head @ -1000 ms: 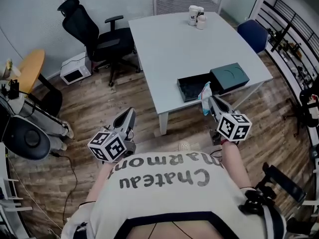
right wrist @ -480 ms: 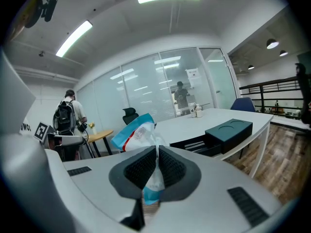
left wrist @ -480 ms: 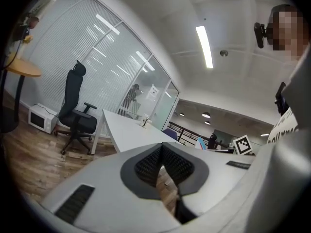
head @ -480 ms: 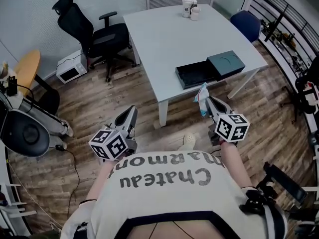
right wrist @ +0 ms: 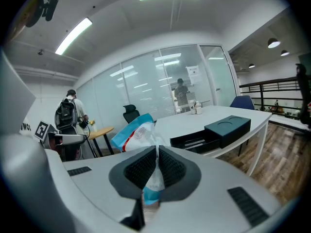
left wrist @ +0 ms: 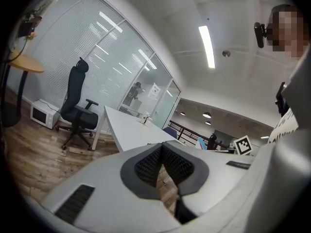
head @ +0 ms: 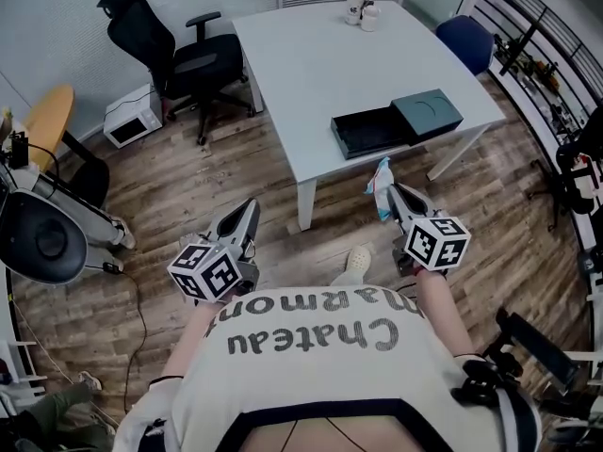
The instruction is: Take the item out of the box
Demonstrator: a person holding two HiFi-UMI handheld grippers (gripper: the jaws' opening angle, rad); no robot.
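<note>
My right gripper [head: 388, 192] [right wrist: 156, 155] is shut on a light blue and white packet [head: 381, 185] [right wrist: 137, 134], held in the air over the wooden floor, in front of the white table [head: 311, 73]. The dark box [head: 369, 132] [right wrist: 194, 141] lies open and looks empty near the table's front edge, its lid [head: 429, 114] [right wrist: 227, 127] resting beside it on the right. My left gripper [head: 247, 222] [left wrist: 162, 153] hangs at the lower left over the floor, jaws together with nothing between them.
A black office chair [head: 174, 55] stands left of the table and a blue chair [head: 468, 41] at its right. White cups [head: 361, 6] sit at the table's far end. A white microwave [head: 126, 117] rests on the floor. A person with a backpack [right wrist: 68, 119] stands in the background.
The view has drawn back from the table, so the box and lid sit farther away. The packet stays in my right gripper. My left gripper has held its place.
</note>
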